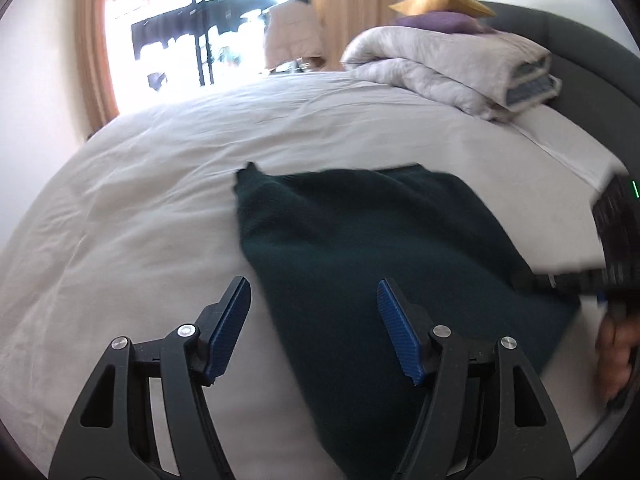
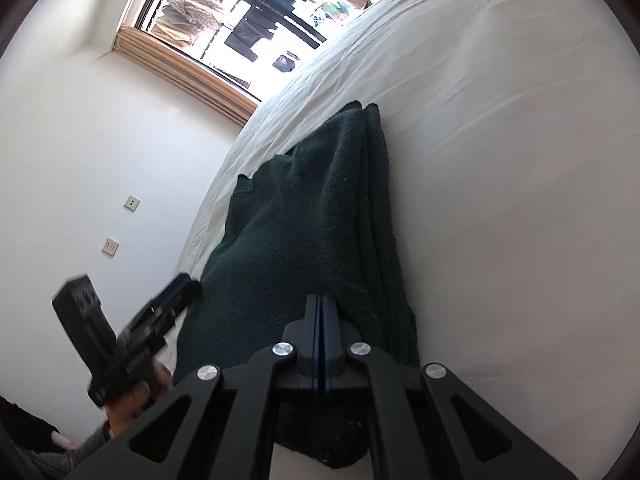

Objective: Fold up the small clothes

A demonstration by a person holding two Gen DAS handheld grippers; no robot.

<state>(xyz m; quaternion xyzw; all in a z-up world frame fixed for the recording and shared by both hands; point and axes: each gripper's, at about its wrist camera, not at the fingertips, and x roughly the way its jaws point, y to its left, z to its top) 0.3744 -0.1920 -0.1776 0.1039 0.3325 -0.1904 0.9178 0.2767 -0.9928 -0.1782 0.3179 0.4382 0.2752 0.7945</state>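
A dark green knit garment (image 1: 360, 240) lies folded on the white bed sheet (image 1: 140, 200). My left gripper (image 1: 314, 300) is open above the garment's near left edge, with nothing between its blue pads (image 1: 394, 320). In the right wrist view the garment (image 2: 304, 216) shows stacked layers along its right side. My right gripper (image 2: 321, 308) hovers over its near end with the pads closed together and no cloth seen between them. The right gripper (image 1: 536, 280) shows blurred at the garment's right edge in the left wrist view. The left gripper (image 2: 180, 288) sits beside the garment's left edge.
A folded grey duvet (image 1: 452, 68) with purple and yellow pillows (image 1: 440, 12) lies at the head of the bed by a dark headboard (image 1: 560, 40). A bright window (image 1: 200, 20) stands beyond the bed. A person's hands (image 2: 136, 396) hold the grippers.
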